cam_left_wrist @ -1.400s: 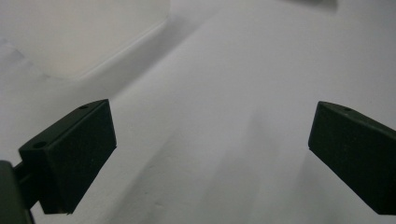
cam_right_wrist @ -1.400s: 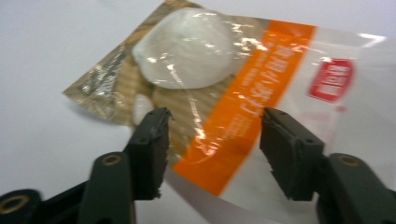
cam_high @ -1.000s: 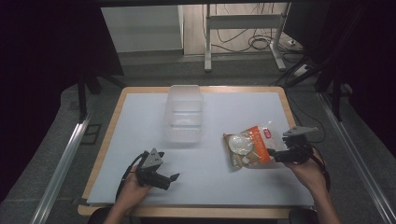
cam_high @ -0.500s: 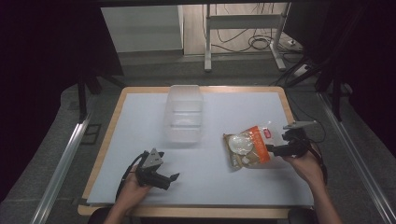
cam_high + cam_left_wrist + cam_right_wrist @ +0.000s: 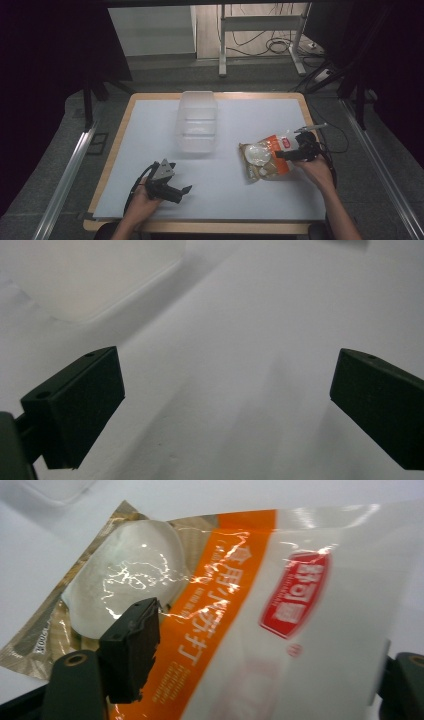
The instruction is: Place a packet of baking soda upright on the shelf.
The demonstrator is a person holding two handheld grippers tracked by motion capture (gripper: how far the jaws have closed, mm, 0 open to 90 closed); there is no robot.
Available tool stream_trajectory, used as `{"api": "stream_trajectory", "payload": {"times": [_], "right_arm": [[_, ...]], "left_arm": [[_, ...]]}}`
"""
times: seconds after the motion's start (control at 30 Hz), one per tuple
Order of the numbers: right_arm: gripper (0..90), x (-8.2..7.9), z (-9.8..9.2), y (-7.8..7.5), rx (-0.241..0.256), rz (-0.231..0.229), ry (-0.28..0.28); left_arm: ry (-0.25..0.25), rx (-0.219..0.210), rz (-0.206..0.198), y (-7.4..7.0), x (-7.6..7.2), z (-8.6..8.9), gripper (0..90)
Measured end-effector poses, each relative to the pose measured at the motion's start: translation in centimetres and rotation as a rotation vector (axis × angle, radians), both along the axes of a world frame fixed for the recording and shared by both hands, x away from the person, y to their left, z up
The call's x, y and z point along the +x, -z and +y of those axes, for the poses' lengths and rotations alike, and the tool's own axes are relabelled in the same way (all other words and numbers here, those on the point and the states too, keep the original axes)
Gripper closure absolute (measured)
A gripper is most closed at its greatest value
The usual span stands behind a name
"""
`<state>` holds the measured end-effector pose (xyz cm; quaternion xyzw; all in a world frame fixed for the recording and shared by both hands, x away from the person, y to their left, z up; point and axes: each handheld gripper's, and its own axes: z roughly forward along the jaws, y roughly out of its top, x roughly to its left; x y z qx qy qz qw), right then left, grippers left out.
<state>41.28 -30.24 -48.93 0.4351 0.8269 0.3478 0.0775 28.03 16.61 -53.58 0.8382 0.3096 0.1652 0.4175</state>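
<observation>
A clear-and-orange snack bag [image 5: 264, 156] with pale round pieces inside lies at the right of the white table [image 5: 150, 135]. My right gripper [image 5: 282, 155] stands open at the bag's right end. In the right gripper view the bag [image 5: 235, 595] spreads between the two wide-apart jaws and covers part of the right one; my right gripper [image 5: 272, 640] does not pinch it. My left gripper [image 5: 184, 193] rests open near the table's front left, held in a hand. The left gripper view has my left gripper [image 5: 225, 375] over bare table, nothing between its jaws.
A clear plastic container [image 5: 197, 122] stands at the middle back of the table; its blurred wall [image 5: 75, 280] is ahead and left of the left gripper. Its corner [image 5: 55, 487] lies beyond the bag. Cables lie on the floor [image 5: 280, 47] behind the table.
My right gripper has shifted slightly farther from the person and leftward, onto the bag's right end. The left gripper and the container have stayed in place.
</observation>
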Motion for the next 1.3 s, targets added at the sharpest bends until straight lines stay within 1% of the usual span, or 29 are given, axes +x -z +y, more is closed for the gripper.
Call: {"api": "stream_trajectory", "payload": {"times": [0.1,0.17,0.3,0.33,0.37,0.4,0.43,0.47,0.53,0.6,0.77,0.9,0.97,1.03,1.07,1.17,1.3], "right_arm": [[26.6,0.2,0.4,0.2,0.008,0.009,-0.010],[31.5,0.2,0.9,0.5,0.002,0.029,-0.022],[43.5,0.1,1.0,0.8,0.019,0.051,-0.032],[48.3,0.1,1.0,0.8,0.026,0.057,-0.026],[56.5,0.1,0.9,0.7,0.037,0.067,-0.018],[61.6,0.1,0.8,0.7,0.057,0.076,-0.029],[66.5,0.0,0.8,0.7,0.062,0.077,-0.030],[72.2,0.0,0.8,0.7,0.057,0.076,-0.033],[81.7,-0.2,1.0,0.5,0.041,0.051,-0.052],[87.8,-0.3,1.2,0.1,0.035,0.032,-0.068],[88.4,-0.9,1.8,-1.4,0.043,-0.019,-0.083],[88.4,-1.1,2.5,-2.5,0.035,-0.046,-0.107],[88.4,-1.2,2.8,-3.0,0.039,-0.059,-0.119],[88.5,-1.3,3.2,-3.5,0.038,-0.067,-0.133],[88.5,-1.3,3.4,-3.7,0.037,-0.070,-0.137],[88.5,-1.3,4.0,-4.3,0.023,-0.077,-0.153],[88.5,-1.3,4.5,-5.1,0.019,-0.083,-0.164]], "left_arm": [[0.000,-0.001,0.000,0.0,0.0,0.0,1.1],[0.000,0.000,0.000,0.0,0.0,0.0,1.1],[0.002,0.002,0.000,0.0,0.0,0.0,1.0],[0.002,0.002,-0.001,0.0,0.0,0.0,1.1],[0.002,0.002,-0.001,0.0,0.0,0.0,1.1],[0.002,0.003,-0.001,0.0,0.0,0.0,1.1],[0.002,0.004,-0.001,0.0,0.0,0.0,1.1],[0.001,0.003,-0.002,0.0,0.0,0.0,1.1],[0.000,0.002,-0.004,0.0,0.0,0.0,1.1],[-0.002,0.001,-0.006,-0.1,-0.1,0.0,1.1],[-0.003,-0.001,-0.009,-0.1,-0.1,0.0,1.1],[-0.002,0.001,-0.009,-0.1,-0.1,0.0,1.0],[-0.004,0.002,-0.011,-0.1,-0.1,0.0,1.0],[-0.004,0.000,-0.011,-0.1,-0.1,0.0,1.0],[-0.001,0.006,-0.012,-0.2,-0.1,0.1,1.1],[-0.002,0.004,-0.014,-0.2,-0.1,0.0,1.1],[-0.003,0.003,-0.014,-0.2,-0.1,0.0,1.0]]}}
